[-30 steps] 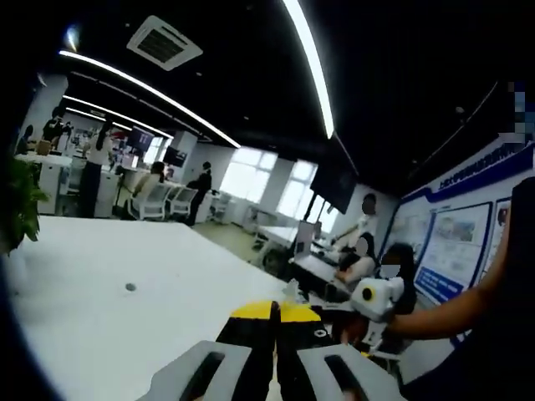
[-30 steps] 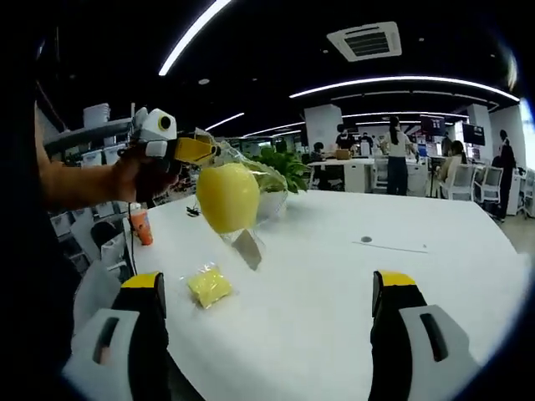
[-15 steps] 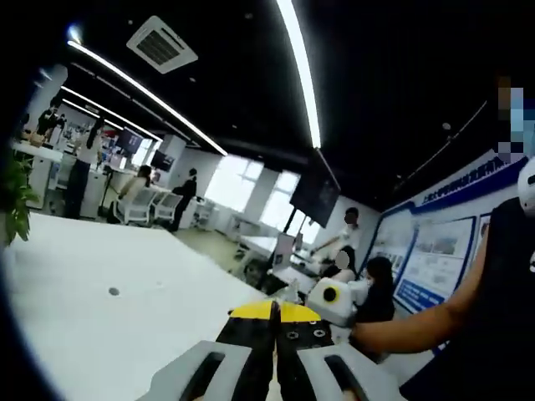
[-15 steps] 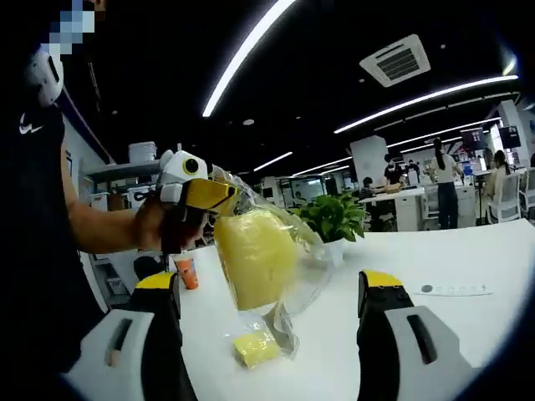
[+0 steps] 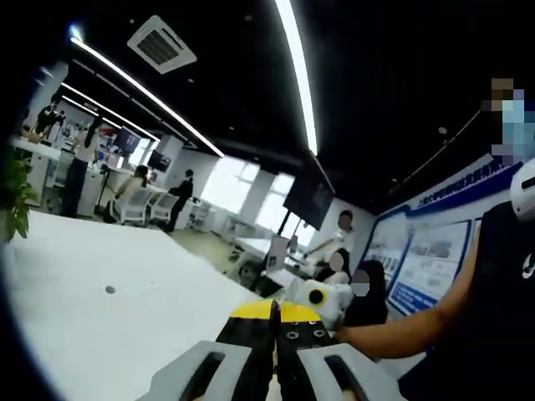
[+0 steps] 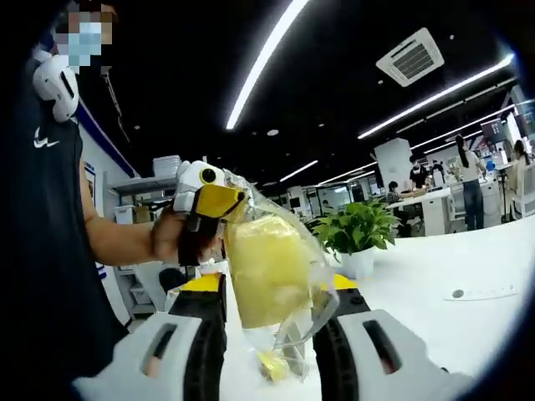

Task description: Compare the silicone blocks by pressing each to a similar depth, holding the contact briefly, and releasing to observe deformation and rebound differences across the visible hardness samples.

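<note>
The yellow block hangs in the air inside a clear bag, above the white tabletop, with a small yellow piece low in the bag. It looks smooth, rounded and undented. The left hand-held gripper pinches the bag's top, jaws closed. The right hand-held gripper has its jaws drawn in on either side of the block; whether they touch it I cannot tell. By my reading, this is one sample's press beginning; hold, release and other samples remain.
</note>
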